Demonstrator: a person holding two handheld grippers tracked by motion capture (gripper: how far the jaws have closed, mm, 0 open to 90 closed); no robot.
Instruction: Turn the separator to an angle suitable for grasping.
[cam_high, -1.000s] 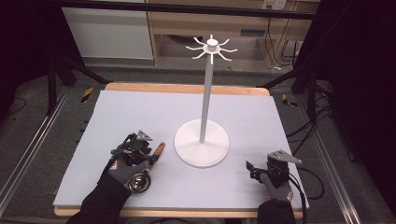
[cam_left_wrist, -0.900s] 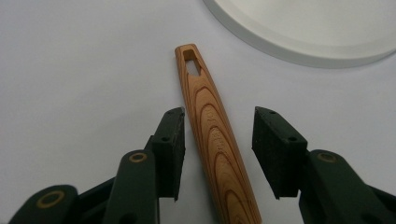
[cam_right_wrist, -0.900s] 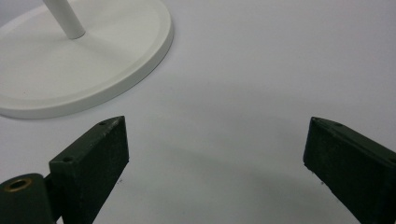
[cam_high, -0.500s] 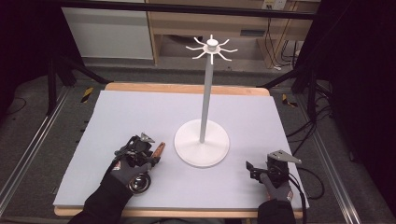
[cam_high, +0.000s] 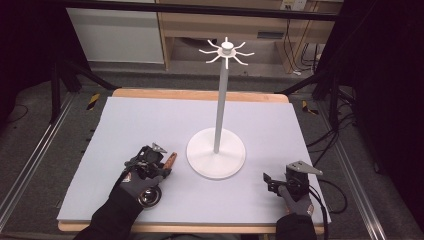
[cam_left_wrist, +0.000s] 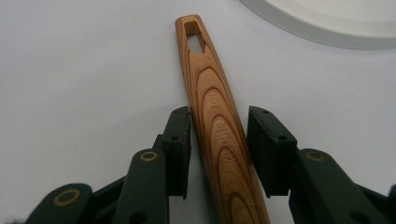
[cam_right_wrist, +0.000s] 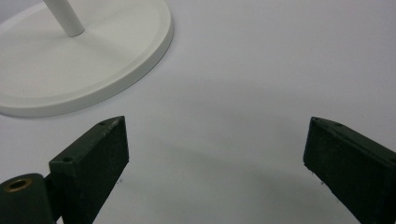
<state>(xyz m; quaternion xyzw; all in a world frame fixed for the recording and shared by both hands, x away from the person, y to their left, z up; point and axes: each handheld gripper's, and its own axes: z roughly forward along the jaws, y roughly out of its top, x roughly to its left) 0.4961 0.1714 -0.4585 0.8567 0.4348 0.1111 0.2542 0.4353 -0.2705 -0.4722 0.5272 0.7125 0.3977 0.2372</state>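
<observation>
In the high view, a white stand (cam_high: 216, 152) with a round base, a tall pole and a ring of hooks at its top stood on the pale tabletop (cam_high: 150, 120). Just left of that base lay a wooden handle (cam_high: 170, 160), its free end toward the base, and the left claw (cam_high: 159, 156), in a gloved hand, reached over it. Well to the right of the base, near the tabletop's front edge, the right claw (cam_high: 267, 181) rested low. In the left gripper view, the wooden handle (cam_left_wrist: 215, 116), grained and with a slot at its far end, ran between the jaws of the left claw (cam_left_wrist: 218, 140), which had just been closing; one pad was at the wood, the other a little apart, with the base's rim (cam_left_wrist: 322, 32) beyond. In the right gripper view, the right claw (cam_right_wrist: 215, 154) stood wide with bare tabletop between, the base (cam_right_wrist: 93, 60) to its upper left.
</observation>
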